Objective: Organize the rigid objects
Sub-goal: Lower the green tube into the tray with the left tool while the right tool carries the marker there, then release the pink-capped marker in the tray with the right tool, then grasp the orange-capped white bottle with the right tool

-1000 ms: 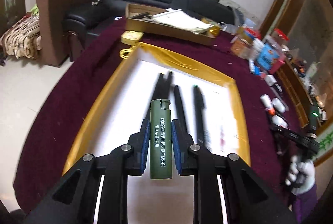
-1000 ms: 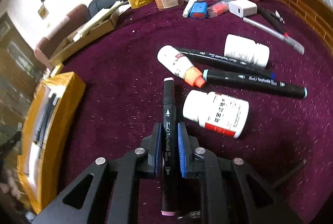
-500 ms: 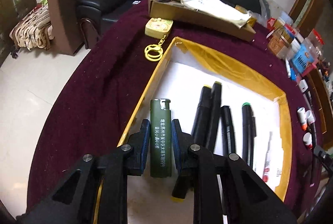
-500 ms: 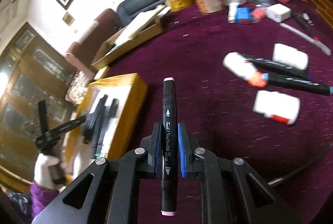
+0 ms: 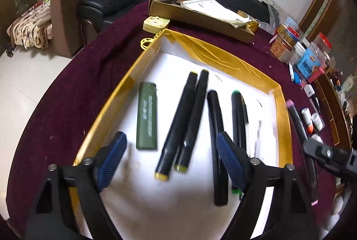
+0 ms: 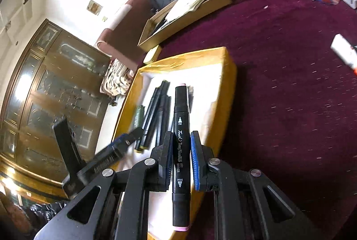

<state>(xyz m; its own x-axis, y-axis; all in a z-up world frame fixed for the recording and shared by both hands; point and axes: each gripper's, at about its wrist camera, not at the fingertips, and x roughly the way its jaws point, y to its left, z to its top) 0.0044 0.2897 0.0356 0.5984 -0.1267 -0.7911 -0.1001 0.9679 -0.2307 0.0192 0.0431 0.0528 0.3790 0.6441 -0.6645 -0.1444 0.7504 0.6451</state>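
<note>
A gold-rimmed box (image 5: 223, 57) with a white floor holds a green lighter (image 5: 146, 116) at its left and several black markers (image 5: 185, 122) beside it. My left gripper (image 5: 170, 159) is open and empty above the box's near end, the lighter lying free ahead of its left finger. My right gripper (image 6: 181, 157) is shut on a black marker with pink ends (image 6: 181, 150) and holds it over the box's right rim (image 6: 225, 93). That marker and gripper also show at the right in the left wrist view (image 5: 299, 128).
A cardboard box with papers (image 5: 200, 15) lies behind the gold box, with a yellow keychain (image 5: 156, 23) beside it. Jars and tins (image 5: 296, 48) stand at the far right. White bottles (image 5: 312, 119) lie on the maroon cloth (image 6: 290, 84).
My left gripper has opened and let go of the green lighter, which now lies in the box. My right gripper has carried the pink-ended marker leftward to the box.
</note>
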